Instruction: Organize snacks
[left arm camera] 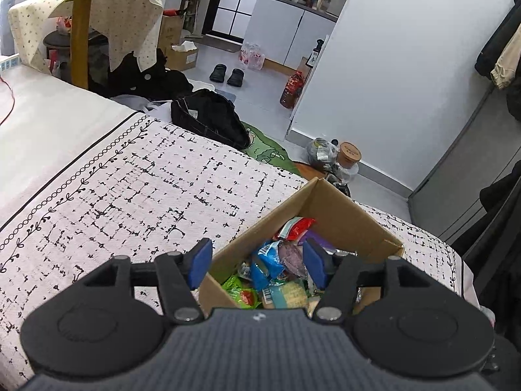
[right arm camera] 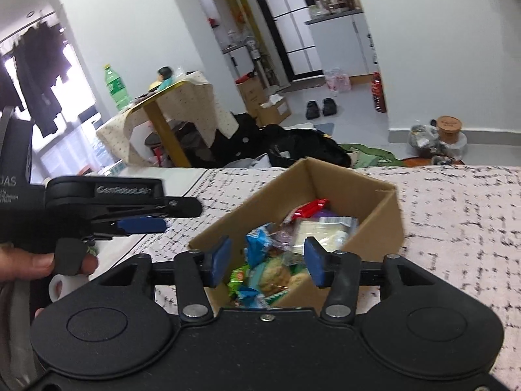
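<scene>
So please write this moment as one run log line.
left tongs: open, empty | right tongs: open, empty | cardboard box: on bed, holds snacks

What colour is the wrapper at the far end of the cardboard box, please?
Red, clearest in the right wrist view.

Brown cardboard box; snack packets inside blue, green, red, purple. Bed cover pale pink, broken black grid, black vine border. Claw pads blue on black arms. Green bottle, yellow side table.
</scene>
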Demonstrator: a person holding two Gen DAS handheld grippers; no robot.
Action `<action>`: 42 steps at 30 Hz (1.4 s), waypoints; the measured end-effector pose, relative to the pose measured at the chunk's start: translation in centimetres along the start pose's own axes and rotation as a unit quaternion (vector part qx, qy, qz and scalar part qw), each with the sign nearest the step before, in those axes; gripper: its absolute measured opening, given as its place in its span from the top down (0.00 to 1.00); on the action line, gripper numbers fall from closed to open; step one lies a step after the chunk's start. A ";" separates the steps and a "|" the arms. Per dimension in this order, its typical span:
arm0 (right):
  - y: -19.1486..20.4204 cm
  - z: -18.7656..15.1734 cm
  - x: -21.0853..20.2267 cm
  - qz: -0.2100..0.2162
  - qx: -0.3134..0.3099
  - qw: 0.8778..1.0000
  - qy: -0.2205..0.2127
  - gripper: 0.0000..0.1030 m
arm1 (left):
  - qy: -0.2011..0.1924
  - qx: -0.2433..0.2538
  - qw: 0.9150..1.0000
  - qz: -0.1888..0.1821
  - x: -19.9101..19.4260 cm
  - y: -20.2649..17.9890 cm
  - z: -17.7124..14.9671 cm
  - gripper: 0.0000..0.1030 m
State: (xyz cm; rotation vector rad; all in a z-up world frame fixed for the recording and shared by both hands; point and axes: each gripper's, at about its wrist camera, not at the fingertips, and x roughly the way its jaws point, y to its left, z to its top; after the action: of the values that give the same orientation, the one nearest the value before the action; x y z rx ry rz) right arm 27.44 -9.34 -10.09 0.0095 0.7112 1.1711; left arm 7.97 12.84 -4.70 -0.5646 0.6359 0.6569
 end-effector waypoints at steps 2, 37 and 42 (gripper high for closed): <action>-0.7 -0.2 -0.6 -0.010 0.010 1.000 0.000 0.52 | 0.000 0.000 1.000 0.001 0.1 0.1 0.0 0.41; -3.0 -0.9 -10.9 -0.179 0.078 0.981 -0.023 0.00 | 0.053 0.111 0.989 -0.084 -3.7 -3.7 -1.7 0.06; -2.1 -0.2 -12.4 -0.186 0.080 0.979 -0.033 0.00 | 0.049 0.116 0.988 -0.093 -5.3 -3.7 -1.4 0.00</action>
State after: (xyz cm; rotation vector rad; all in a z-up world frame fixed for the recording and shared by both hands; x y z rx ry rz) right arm 26.61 -20.77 -4.78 0.0477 0.7120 0.7517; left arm 6.78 7.46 -1.02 -0.4333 0.7312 0.3750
